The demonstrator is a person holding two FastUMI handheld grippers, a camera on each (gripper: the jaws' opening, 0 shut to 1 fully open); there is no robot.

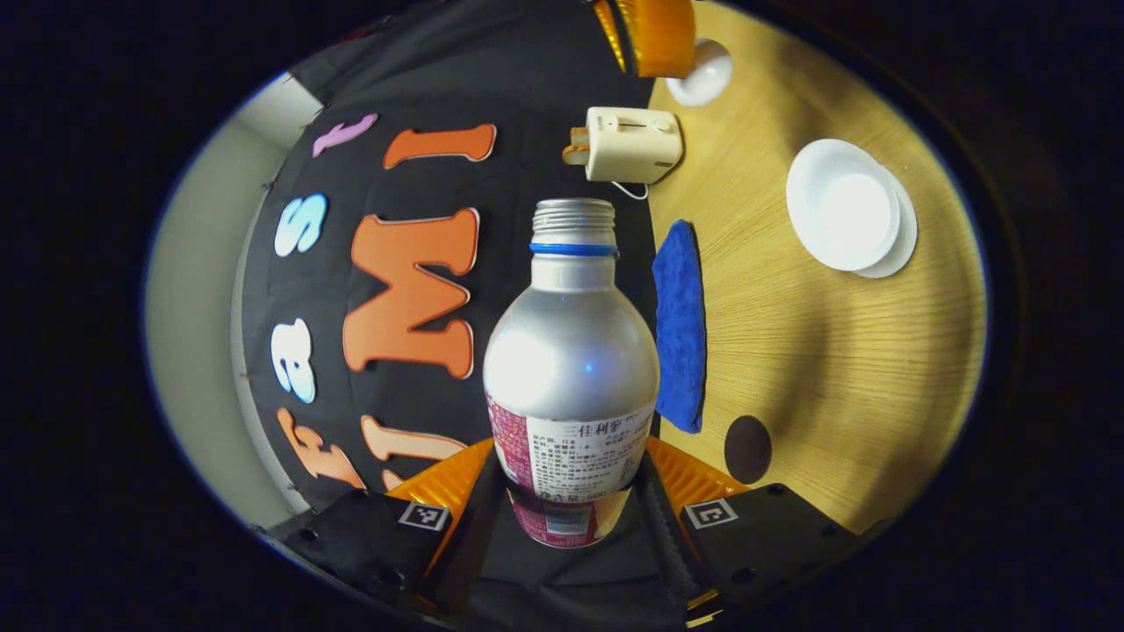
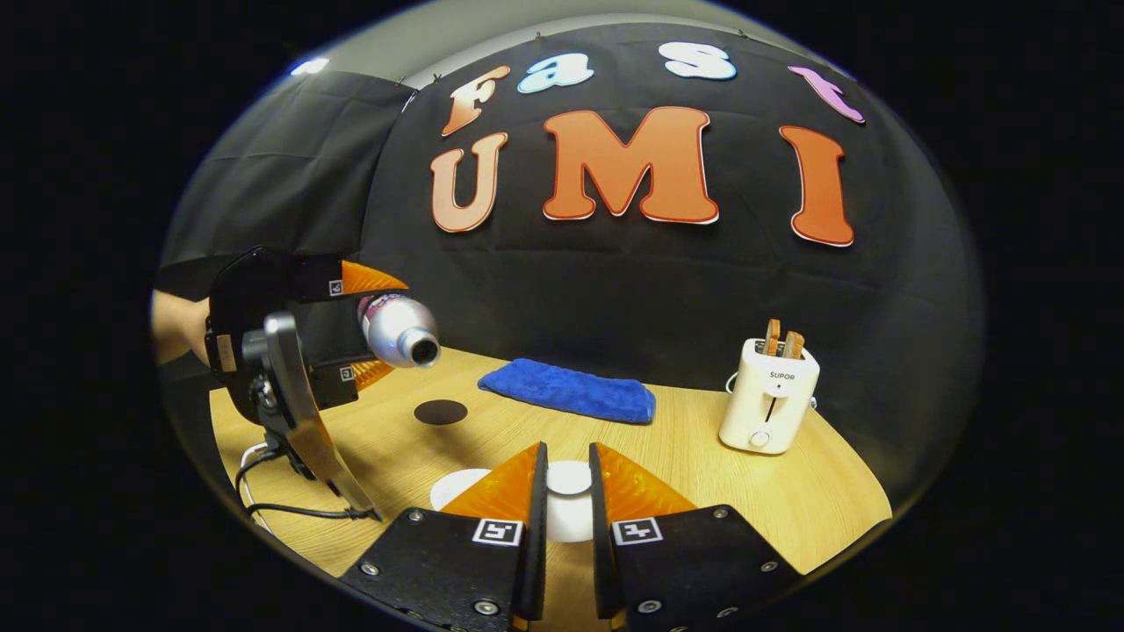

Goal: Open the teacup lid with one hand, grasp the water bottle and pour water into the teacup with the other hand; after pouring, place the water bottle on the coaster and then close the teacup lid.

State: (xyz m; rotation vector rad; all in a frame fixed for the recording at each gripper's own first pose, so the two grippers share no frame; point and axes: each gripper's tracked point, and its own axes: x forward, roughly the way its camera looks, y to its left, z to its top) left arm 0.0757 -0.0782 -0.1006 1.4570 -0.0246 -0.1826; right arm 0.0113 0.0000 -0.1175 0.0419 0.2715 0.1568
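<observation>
My left gripper (image 1: 571,478) is shut on the lower body of a silver water bottle (image 1: 571,351) with a blue neck ring and no cap. In the right gripper view this bottle (image 2: 399,329) lies tipped sideways in the left gripper (image 2: 369,325), its mouth facing right, above the table near the dark round coaster (image 2: 440,412). The white teacup (image 1: 841,204) stands uncovered on its saucer. My right gripper (image 2: 566,456) is shut on the knob of the white lid (image 2: 569,481). The left gripper view has the right gripper (image 1: 654,35) and lid (image 1: 702,75) at the top.
A folded blue cloth (image 2: 571,391) lies near the wall. A cream toaster (image 2: 771,395) with toast stands at the right. A hand (image 2: 176,329) holds the left gripper, whose cable (image 2: 290,509) trails on the wooden table (image 2: 702,456). A white edge (image 2: 457,487) shows left of my right fingers.
</observation>
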